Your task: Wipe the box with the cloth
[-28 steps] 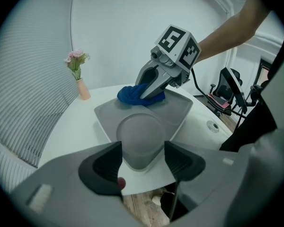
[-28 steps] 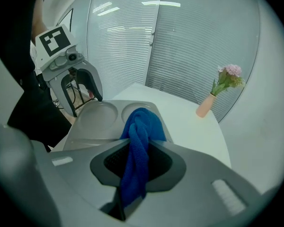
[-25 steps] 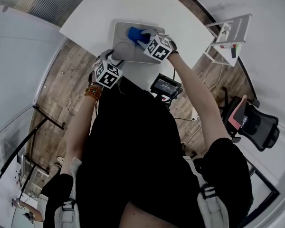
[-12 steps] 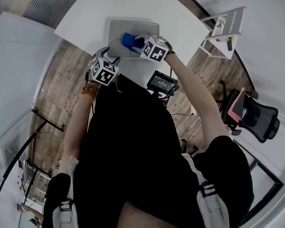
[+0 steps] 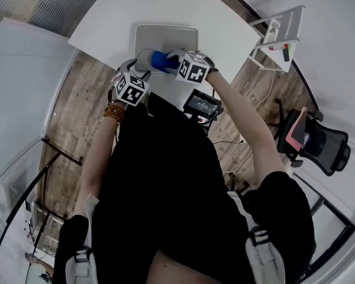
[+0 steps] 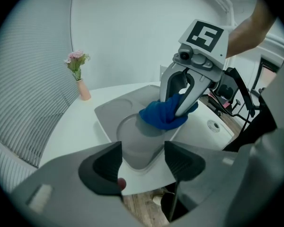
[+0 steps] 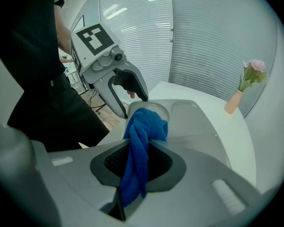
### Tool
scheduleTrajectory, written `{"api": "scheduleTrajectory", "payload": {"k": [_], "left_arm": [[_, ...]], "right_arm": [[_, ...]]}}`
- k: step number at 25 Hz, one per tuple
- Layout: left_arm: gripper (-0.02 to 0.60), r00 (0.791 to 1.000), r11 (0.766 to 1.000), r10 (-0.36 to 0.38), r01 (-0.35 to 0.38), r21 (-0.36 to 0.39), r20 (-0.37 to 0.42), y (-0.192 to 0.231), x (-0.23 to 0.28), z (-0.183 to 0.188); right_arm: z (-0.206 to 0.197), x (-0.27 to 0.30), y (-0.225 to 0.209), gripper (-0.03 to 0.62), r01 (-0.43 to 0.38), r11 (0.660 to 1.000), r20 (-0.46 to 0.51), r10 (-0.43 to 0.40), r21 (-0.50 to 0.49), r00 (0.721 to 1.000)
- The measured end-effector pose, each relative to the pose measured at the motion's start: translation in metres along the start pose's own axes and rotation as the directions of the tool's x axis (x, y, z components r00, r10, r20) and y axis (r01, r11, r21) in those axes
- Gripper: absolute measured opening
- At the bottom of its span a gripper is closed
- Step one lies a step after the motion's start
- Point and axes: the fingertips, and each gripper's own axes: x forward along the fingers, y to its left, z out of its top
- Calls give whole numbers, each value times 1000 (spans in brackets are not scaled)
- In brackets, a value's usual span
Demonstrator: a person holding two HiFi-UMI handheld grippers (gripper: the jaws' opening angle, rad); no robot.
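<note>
A shallow grey box (image 5: 178,37) with moulded compartments lies on the white table (image 5: 115,16). My right gripper (image 5: 167,61) is shut on a blue cloth (image 5: 157,60), and the bunched cloth (image 6: 164,117) presses into the box's round compartment near its front edge. In the right gripper view the cloth (image 7: 141,132) hangs out between the jaws of my right gripper (image 7: 137,167) onto the box (image 7: 201,122). My left gripper (image 6: 143,162) is open at the table's front edge, just short of the box (image 6: 112,113), with nothing between its jaws. The left gripper (image 7: 131,100) faces the right one.
A small pink vase with flowers (image 6: 79,85) stands at the far side of the table. A small monitor on a stand (image 5: 201,103) is below the table's edge by the person. A white rack (image 5: 281,37) and an office chair (image 5: 319,149) are on the floor at the right.
My right gripper has dragged the cloth from the middle of the box toward its front edge, into the round compartment. The left gripper has stayed at the front edge.
</note>
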Motion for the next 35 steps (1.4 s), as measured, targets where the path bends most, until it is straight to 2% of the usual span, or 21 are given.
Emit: {"api": "scheduleTrajectory", "payload": {"k": [9,11,12,13,15,16,17,18,20,23,25,28,29,31,35], "left_arm": [[387,1000,1000,10,-10,-3,11,-1,-1,1],[388,1000,1000,2,-3,8,14,-2,1,2],[387,1000,1000,-3,3,16,19,-3,1,2],[387,1000,1000,-9,8,25,27,-5,1,2],[387,999,999,-13,11,36,52,-6,0,2],[387,998,999,-7,5,35,62,-5,-1,0],[387,998,999,4,-6,31,67,-2,-2,-3],[387,998,1000,18,-19,23,67,0,-3,-6],[387,997,999,37,-37,1,65,5,-4,-12],[387,997,999,35,-34,-18,64,8,-5,-15],[388,998,1000,29,-29,-10,58,7,-6,-14],[388,999,1000,20,-20,-5,49,2,-8,-13],[388,999,1000,16,-16,-7,47,1,-8,-13],[388,999,1000,12,-11,-15,44,-1,-9,-12],[388,999,1000,7,-6,-30,41,-1,-8,-14]], "right_arm": [[-1,-1,21,91,-69,997,-5,69,-22,998],[-4,-3,25,91,-130,992,0,130,-3,992],[-7,-5,32,92,-197,980,-3,197,14,980],[-10,-11,41,92,-286,958,-10,287,29,958],[-14,-25,56,94,-460,887,-27,461,49,887],[-12,-32,56,95,-509,859,-21,511,59,859],[-7,-37,49,97,-525,849,2,526,67,851],[0,-41,36,97,-509,858,36,508,67,861],[15,-44,0,98,-415,908,116,406,64,907],[35,-37,-60,100,-175,982,193,159,69,968],[43,-32,-94,100,7,997,197,-22,74,980],[50,-27,-129,100,226,972,172,-235,70,957],[50,-24,-137,100,274,960,157,-280,58,947],[50,-14,-144,100,315,949,118,-315,17,942],[50,15,-144,100,296,955,54,-294,-27,954]]}}
